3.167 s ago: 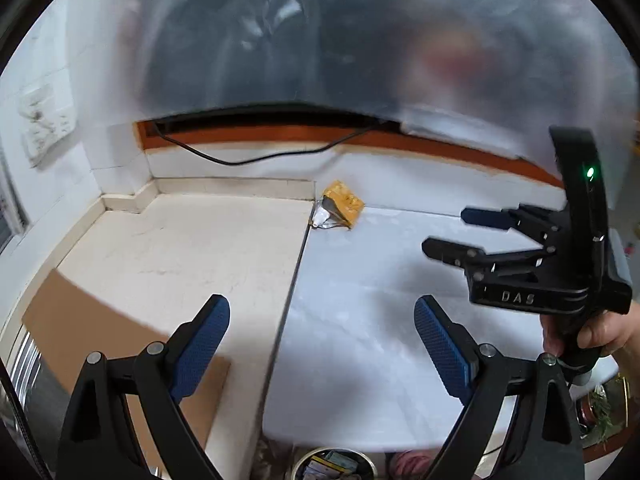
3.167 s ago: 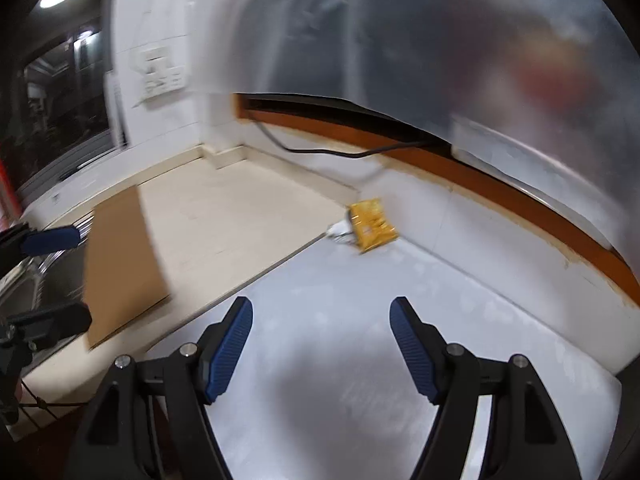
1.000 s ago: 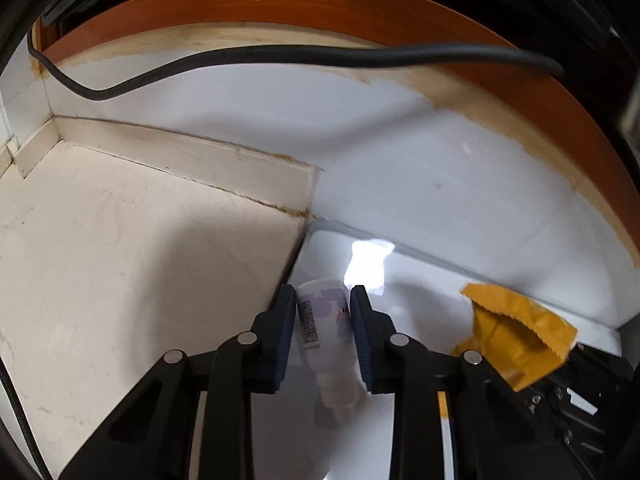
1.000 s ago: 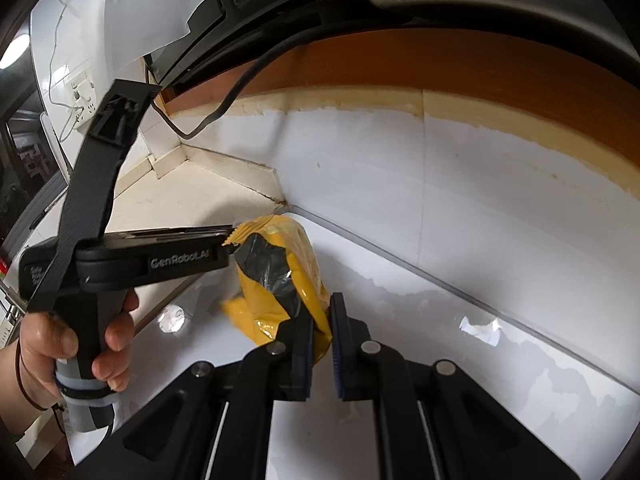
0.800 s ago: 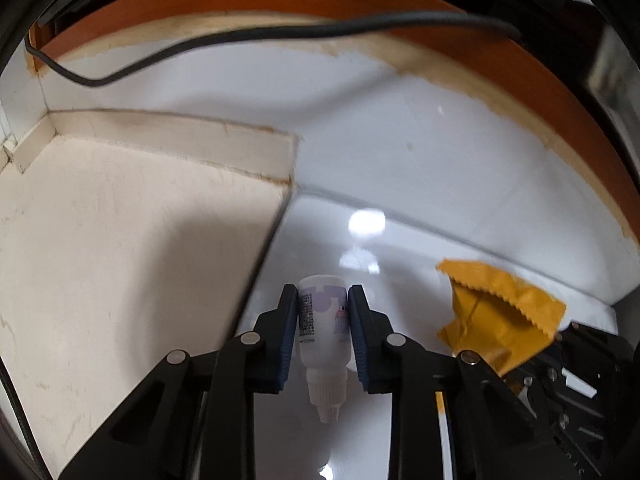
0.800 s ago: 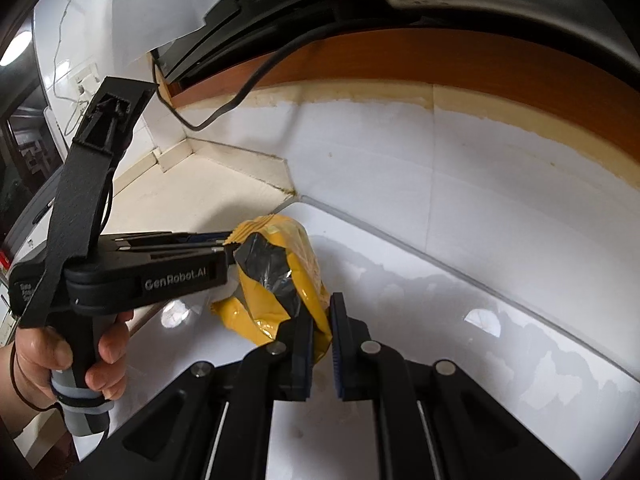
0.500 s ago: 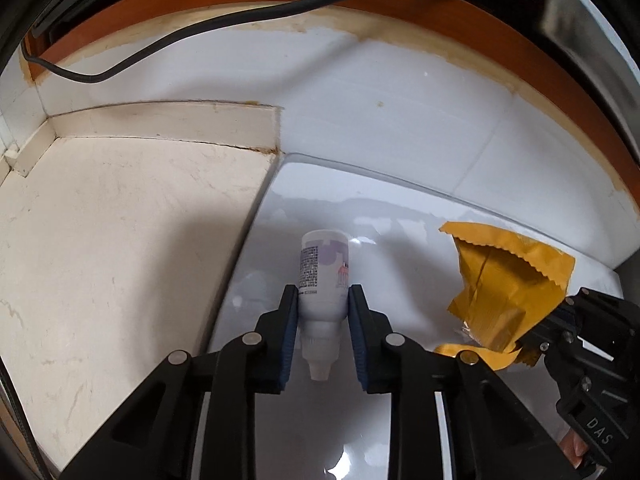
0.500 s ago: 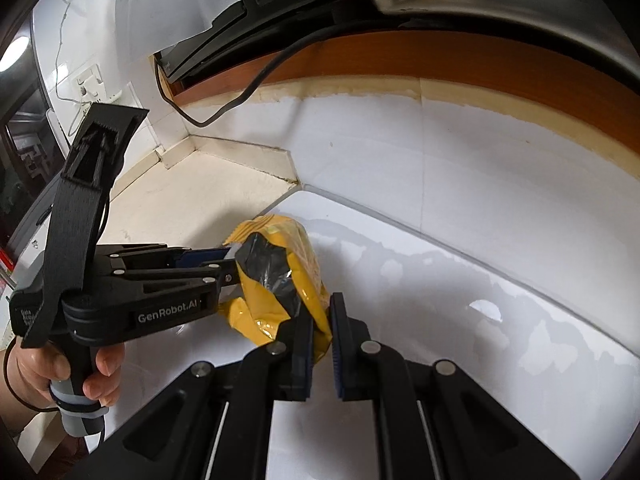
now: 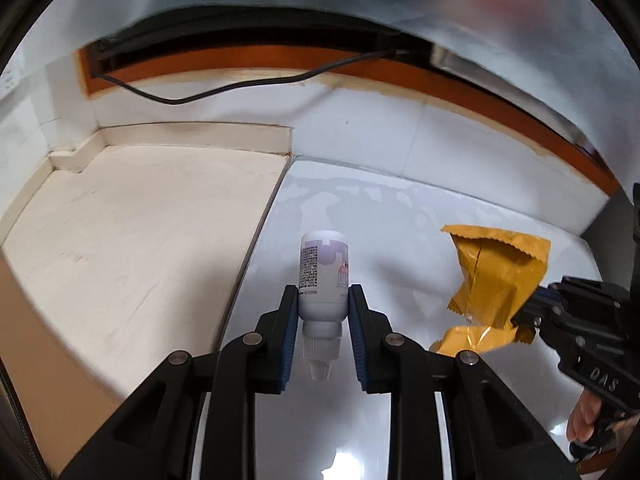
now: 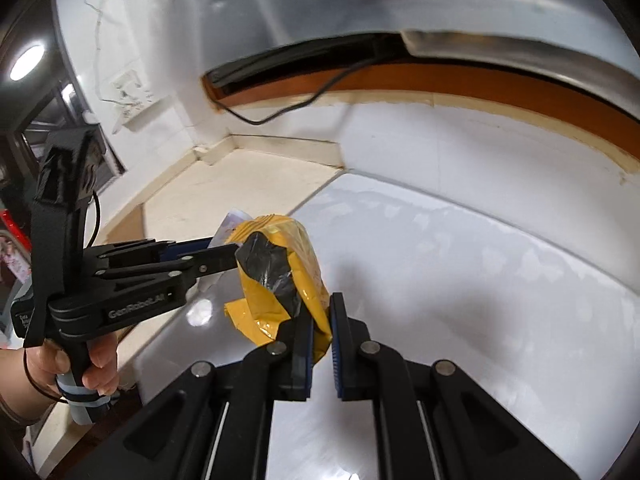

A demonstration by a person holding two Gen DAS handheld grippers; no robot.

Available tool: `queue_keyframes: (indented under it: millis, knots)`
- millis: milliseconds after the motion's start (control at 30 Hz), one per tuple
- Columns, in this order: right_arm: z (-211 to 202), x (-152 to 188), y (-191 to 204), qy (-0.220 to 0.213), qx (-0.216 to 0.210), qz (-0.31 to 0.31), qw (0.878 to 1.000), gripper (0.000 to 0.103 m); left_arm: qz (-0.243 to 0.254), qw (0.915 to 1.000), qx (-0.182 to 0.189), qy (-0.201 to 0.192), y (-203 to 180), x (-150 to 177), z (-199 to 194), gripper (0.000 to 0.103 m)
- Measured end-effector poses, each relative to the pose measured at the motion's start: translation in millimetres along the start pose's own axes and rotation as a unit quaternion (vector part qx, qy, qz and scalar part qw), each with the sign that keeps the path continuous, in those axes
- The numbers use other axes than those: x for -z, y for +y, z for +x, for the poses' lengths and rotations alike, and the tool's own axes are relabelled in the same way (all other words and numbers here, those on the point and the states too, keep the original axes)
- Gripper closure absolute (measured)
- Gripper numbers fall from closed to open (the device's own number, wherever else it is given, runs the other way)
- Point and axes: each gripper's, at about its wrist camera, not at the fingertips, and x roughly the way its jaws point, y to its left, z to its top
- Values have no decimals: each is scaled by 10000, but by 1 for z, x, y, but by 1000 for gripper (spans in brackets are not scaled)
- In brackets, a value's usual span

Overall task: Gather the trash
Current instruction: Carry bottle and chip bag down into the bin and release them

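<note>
A small white bottle (image 9: 323, 272) with a purple label is clamped in my left gripper (image 9: 323, 308), base pointing away and cap toward the camera, lifted off the glossy white surface (image 9: 400, 220). In the right wrist view, my right gripper (image 10: 320, 316) is shut on a crumpled yellow snack wrapper (image 10: 296, 256) with a dark inner side, also held in the air. In the left wrist view the wrapper (image 9: 496, 276) hangs to the right of the bottle. The left gripper (image 10: 224, 256) reaches in from the left just behind the wrapper, and a corner of the bottle (image 10: 236, 220) shows there.
A beige counter (image 9: 140, 232) adjoins the white surface on the left, with a cardboard sheet (image 9: 24, 320) at its near end. A black cable (image 9: 224, 88) droops along the back wall under an orange-brown strip (image 10: 480, 84). A wall socket (image 10: 132, 96) is at far left. Translucent plastic hangs above.
Both grippers have drawn back and up from the back corner, carrying the bottle and the wrapper. The back wall now looks farther off and the plastic sheet has come into view at the top.
</note>
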Motion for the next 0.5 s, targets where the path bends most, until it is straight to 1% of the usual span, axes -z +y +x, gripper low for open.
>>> queue_keyframes:
  millis: [67, 100, 167, 200, 367, 433, 500]
  knots:
    - [-12, 8, 12, -20, -103, 9, 9999, 96, -30, 10000, 59, -34, -1, 19, -29, 81]
    - [-19, 15, 19, -30, -164, 24, 9999, 96, -58, 10000, 68, -42, 0, 28, -38, 81]
    - [-30, 26, 31, -40, -283, 67, 9996, 96, -170, 9996, 202, -30, 2, 48, -54, 81]
    - [-35, 33, 39, -48, -328, 71, 9994, 96, -223, 9995, 228, -13, -1, 59, -69, 81]
    - [-58, 68, 73, -78, -604, 114, 9981, 96, -430, 9985, 329, 36, -5, 116, -103, 81]
    - [-63, 81, 85, -99, -639, 88, 9979, 96, -480, 9984, 282, 22, -9, 143, -113, 81]
    - [-68, 99, 98, -128, -677, 71, 9976, 96, -626, 9974, 353, 56, -9, 166, -117, 81]
